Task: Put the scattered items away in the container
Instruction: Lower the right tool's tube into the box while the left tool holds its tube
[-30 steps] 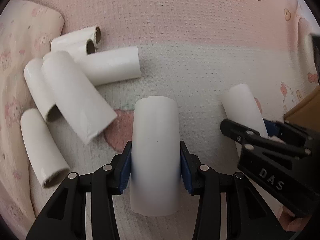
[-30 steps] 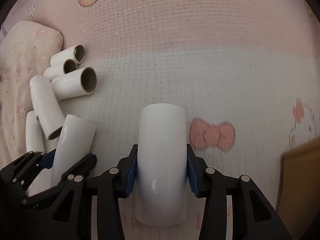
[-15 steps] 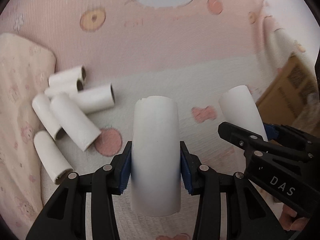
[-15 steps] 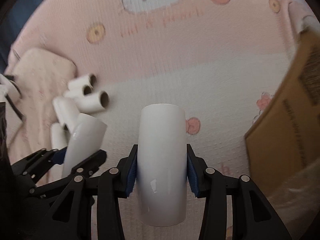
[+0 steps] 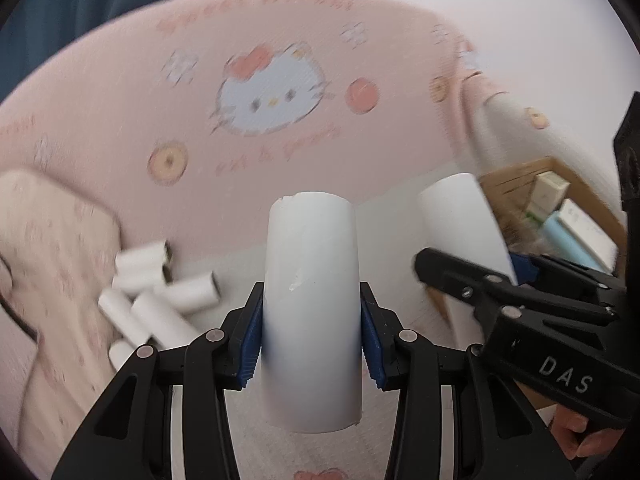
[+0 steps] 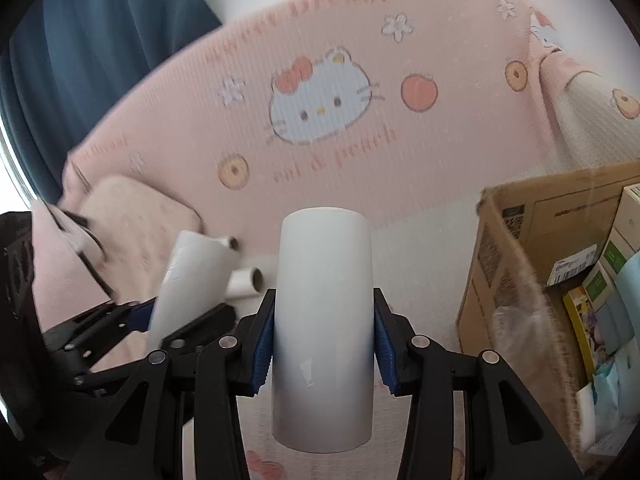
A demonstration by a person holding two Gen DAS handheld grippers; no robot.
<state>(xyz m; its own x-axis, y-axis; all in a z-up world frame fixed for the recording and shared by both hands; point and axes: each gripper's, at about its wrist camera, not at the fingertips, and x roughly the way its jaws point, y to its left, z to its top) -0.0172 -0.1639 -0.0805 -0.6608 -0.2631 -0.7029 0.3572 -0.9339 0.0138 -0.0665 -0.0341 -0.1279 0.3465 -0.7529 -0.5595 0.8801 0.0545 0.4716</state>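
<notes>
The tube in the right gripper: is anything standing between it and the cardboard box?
Nothing visible stands between them. The right gripper holds its white tube above the blanket, and the cardboard box sits open to its right, already holding some packages.

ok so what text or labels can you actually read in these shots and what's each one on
"DAS" – white letters on the right gripper body, left wrist view.
"& peach" – pink print on the blanket under the cat face; the word before it is blurred.
Arched pink lettering along the blanket's top edge – too blurred to read.
Cardboard box: QR code, barcode sticker and printed lines, too small to read.
White tubes: no text.
</notes>
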